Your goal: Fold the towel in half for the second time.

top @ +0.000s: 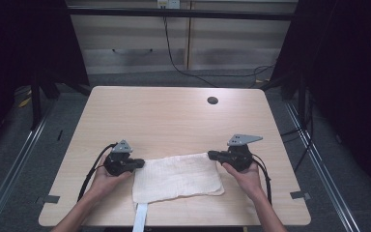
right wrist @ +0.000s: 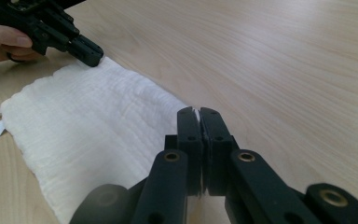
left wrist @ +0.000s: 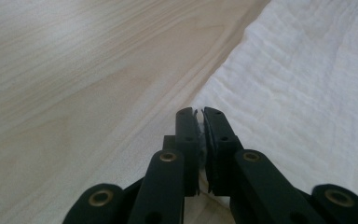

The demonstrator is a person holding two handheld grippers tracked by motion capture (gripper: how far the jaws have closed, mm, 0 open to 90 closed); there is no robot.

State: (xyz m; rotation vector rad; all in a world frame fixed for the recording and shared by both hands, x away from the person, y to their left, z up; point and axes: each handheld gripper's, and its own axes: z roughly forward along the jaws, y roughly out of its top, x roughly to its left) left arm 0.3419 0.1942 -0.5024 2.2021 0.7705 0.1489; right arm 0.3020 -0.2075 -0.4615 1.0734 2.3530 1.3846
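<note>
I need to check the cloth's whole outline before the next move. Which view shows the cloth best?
The high view: the whole white cloth lies flat on the table, a gripper at each far corner. The left gripper view gives one edge by closed jaws; the right gripper view shows most of it at a slant, near part cut off.

Even overhead light falls on the pale table (top: 174, 121), while the surroundings sink into deep darkness. The high view is slightly soft. In both gripper views the near black jaws blur.
</note>
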